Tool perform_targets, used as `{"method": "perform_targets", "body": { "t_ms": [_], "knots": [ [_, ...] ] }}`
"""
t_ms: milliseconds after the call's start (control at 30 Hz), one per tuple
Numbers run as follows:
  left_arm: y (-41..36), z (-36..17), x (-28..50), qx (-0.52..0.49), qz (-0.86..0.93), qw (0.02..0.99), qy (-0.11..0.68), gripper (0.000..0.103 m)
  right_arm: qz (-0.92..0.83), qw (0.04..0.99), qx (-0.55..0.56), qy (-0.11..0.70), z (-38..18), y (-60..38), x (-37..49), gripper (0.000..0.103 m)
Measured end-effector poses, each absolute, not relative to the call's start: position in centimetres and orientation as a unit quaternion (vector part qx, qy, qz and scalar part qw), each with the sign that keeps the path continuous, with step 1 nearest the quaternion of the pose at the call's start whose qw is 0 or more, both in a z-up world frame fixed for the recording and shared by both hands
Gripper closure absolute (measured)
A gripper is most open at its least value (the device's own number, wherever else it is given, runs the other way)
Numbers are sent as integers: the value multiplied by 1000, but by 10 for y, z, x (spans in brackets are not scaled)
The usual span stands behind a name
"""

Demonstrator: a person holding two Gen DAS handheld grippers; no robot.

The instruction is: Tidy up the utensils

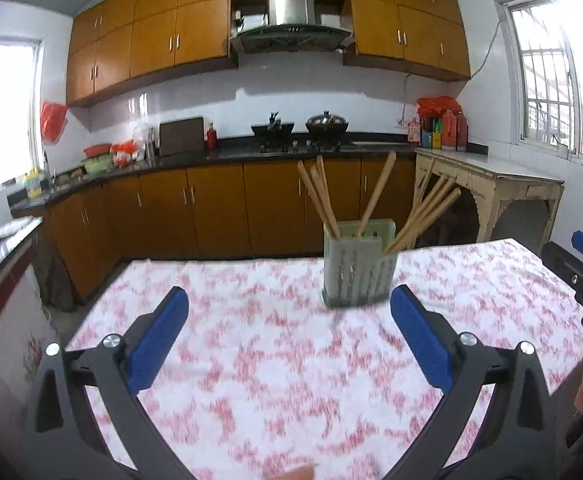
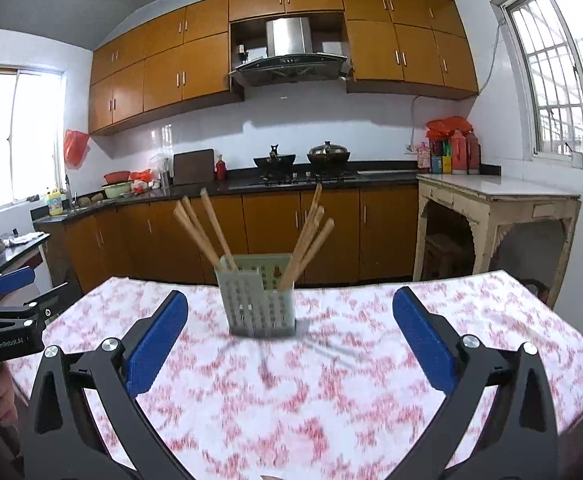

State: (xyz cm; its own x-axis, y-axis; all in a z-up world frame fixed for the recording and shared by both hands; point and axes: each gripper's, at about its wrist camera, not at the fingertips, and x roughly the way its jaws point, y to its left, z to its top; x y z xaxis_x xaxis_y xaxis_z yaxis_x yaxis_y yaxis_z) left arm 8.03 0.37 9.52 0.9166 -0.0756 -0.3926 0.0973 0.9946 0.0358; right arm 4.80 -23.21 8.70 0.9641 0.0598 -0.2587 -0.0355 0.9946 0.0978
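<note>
Seemingly finished: chopsticks (image 2: pixel 207 236) standing in holder (image 2: pixel 259 304) mid-surface (image 2: pixel 331 400); both grippers' fingers (image 1: pixel 159 336) (image 2: pixel 159 336) wide, empty; next, check for strays

Right gripper (image 2: pixel 289 334) at 6 o'clock, jaws spread wide, nothing between the blue pads (image 2: pixel 157 344). Pale green holder (image 2: pixel 257 300) upright at centre on the counter (image 2: pixel 331 392) with its pink-patterned cloth, wooden chopsticks (image 2: pixel 207 232) fanning toward 11 and 1 o'clock. Left gripper (image 2: pixel 9 304) at 9 o'clock, well apart from the holder. Stove (image 2: pixel 307 176) with two pots at 12 o'clock, far back.
</note>
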Motion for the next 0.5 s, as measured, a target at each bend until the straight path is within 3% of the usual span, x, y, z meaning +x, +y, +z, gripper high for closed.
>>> {"method": "perform_targets", "body": {
  "t_ms": [500],
  "knots": [
    [10, 36, 18, 25, -29, 978, 206, 4, 21, 987, 29, 154, 26, -216, -6, 2]
  ]
}}
